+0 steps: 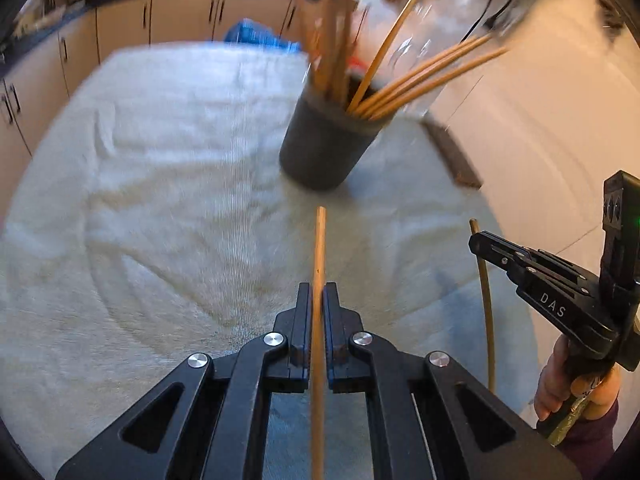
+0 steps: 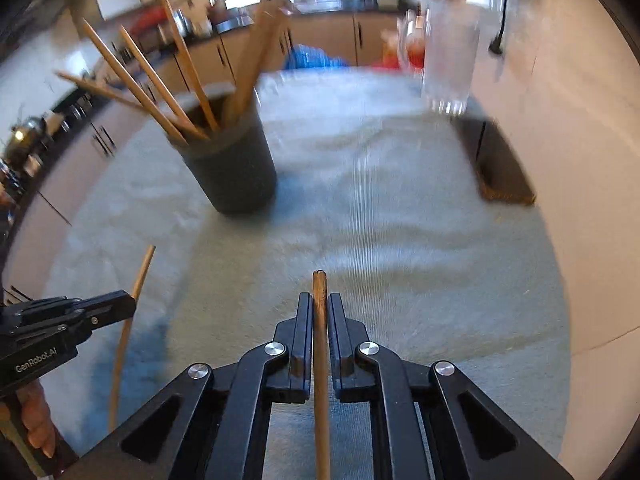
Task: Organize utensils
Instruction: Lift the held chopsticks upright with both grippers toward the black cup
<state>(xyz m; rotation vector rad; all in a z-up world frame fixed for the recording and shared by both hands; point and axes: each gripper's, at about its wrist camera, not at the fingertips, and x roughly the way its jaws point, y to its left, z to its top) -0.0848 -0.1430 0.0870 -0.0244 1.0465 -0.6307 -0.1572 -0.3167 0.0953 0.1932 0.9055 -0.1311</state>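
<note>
A soft white towel point(image 1: 160, 168) covers the table, with small folds and bumps. On the far right side the towel stops and a strip of brown table edge point(image 2: 504, 176) shows, next to a smooth pale wall. Lots of bare towel lies between the grippers and the cup.

The dark round cup point(image 1: 320, 148) stands upright on the towel. Many thin wooden sticks point(image 1: 420, 76) lean out of it like a fan. A clear glass bottle point(image 2: 450, 52) stands behind it, blurry.

The left gripper point(image 1: 318, 300) pinches a light, straight wooden stick point(image 1: 319, 248). The right gripper point(image 2: 320, 312) pinches a darker, rougher stick point(image 2: 320, 360). Both sticks point forward above the towel.
</note>
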